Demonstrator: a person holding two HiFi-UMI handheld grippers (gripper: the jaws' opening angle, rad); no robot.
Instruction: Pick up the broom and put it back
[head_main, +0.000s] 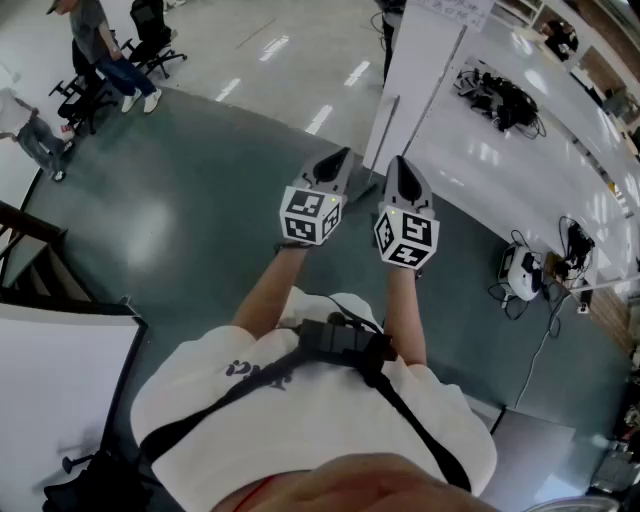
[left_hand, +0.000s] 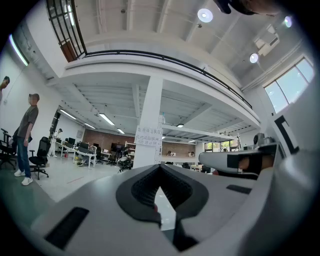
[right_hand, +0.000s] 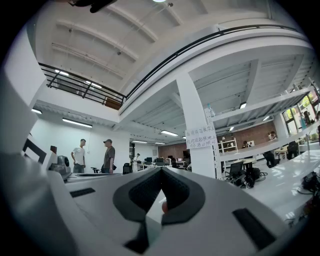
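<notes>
Left gripper (head_main: 339, 158), right gripper (head_main: 401, 163) beside it, both closed and empty, level above grey floor (head_main: 200, 210)

Open office hall with desks (left_hand: 84, 154), swivel chairs (left_hand: 39, 158) and a mezzanine (right_hand: 82, 88)

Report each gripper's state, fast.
Grey two-jaw left gripper: closed, holding nothing.
Grey two-jaw right gripper: closed, holding nothing.

No broom could be made out in any view. The left gripper (head_main: 340, 158) and right gripper (head_main: 401, 162) pointed level, side by side, jaws together, holding nothing.
</notes>
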